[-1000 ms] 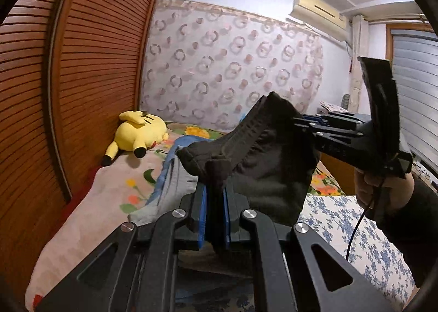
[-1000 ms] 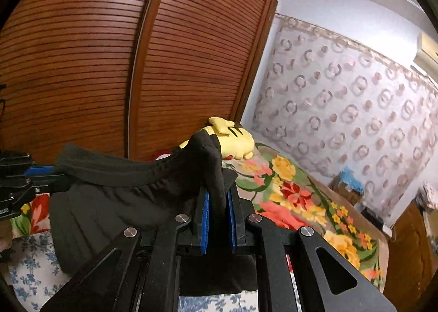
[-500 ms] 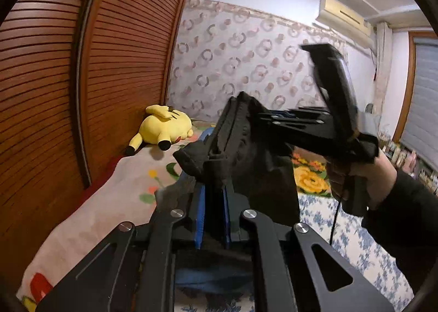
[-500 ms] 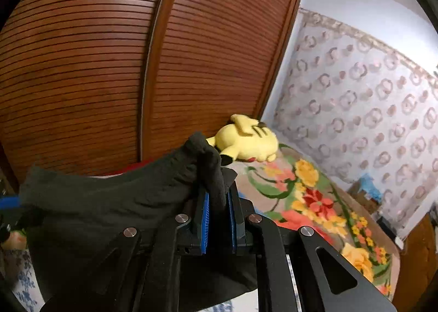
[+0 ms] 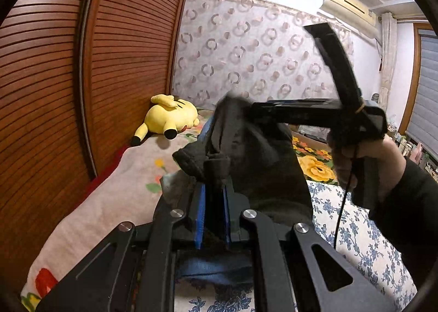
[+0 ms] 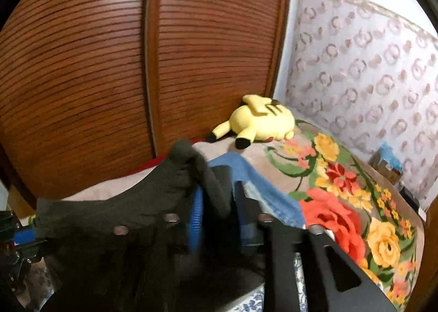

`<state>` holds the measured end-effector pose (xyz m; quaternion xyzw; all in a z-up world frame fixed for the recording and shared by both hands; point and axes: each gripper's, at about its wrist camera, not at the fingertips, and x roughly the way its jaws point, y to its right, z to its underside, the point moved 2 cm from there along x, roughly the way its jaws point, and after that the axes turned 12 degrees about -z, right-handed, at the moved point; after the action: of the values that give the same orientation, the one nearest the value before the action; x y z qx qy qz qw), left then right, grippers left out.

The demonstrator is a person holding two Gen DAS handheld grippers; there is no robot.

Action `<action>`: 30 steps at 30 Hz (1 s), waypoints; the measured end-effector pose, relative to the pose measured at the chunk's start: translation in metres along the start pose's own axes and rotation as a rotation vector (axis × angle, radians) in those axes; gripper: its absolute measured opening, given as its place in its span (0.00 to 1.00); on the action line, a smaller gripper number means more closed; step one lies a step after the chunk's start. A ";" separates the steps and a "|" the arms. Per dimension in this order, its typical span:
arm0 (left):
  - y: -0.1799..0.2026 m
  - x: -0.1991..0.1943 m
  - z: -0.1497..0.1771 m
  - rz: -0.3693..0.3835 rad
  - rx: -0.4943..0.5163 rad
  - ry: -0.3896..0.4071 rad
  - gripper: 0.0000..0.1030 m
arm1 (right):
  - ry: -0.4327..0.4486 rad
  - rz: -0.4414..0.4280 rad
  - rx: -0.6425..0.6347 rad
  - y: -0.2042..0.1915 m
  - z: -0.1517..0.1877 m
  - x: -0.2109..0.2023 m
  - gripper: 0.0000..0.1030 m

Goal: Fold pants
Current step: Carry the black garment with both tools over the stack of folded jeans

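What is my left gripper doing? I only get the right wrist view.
Observer: The left gripper is shut on a bunched bit of the pants.
Operator: Who holds my right one?
Observer: A hand in a dark sleeve holds the right gripper. Its jaws are opening, with cloth between them.
Operator: What is high on the wall?
Observer: An air conditioner, near the ceiling.
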<state>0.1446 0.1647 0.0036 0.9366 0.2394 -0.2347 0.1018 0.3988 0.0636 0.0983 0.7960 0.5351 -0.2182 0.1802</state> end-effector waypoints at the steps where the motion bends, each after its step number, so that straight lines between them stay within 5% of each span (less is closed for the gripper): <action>1: 0.000 0.000 0.001 -0.001 0.000 -0.001 0.11 | 0.003 -0.002 0.006 0.004 0.001 -0.004 0.36; 6: -0.001 0.004 0.001 -0.010 0.005 -0.010 0.11 | -0.006 -0.077 0.029 0.011 0.013 -0.014 0.36; 14: -0.001 0.008 0.003 -0.027 0.017 -0.033 0.11 | -0.078 -0.052 0.108 0.037 0.019 0.016 0.36; 22: 0.000 0.009 0.002 -0.034 0.026 -0.043 0.11 | -0.042 -0.065 0.102 0.025 0.007 0.008 0.36; 28: -0.002 0.009 0.000 -0.050 0.037 -0.049 0.25 | -0.013 -0.079 0.076 0.009 0.021 -0.002 0.36; 30: -0.004 0.009 -0.001 -0.058 0.037 -0.046 0.36 | -0.008 -0.087 0.071 0.005 0.025 -0.006 0.36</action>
<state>0.1497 0.1721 0.0002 0.9252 0.2599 -0.2635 0.0832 0.3974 0.0446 0.0809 0.7769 0.5605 -0.2477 0.1443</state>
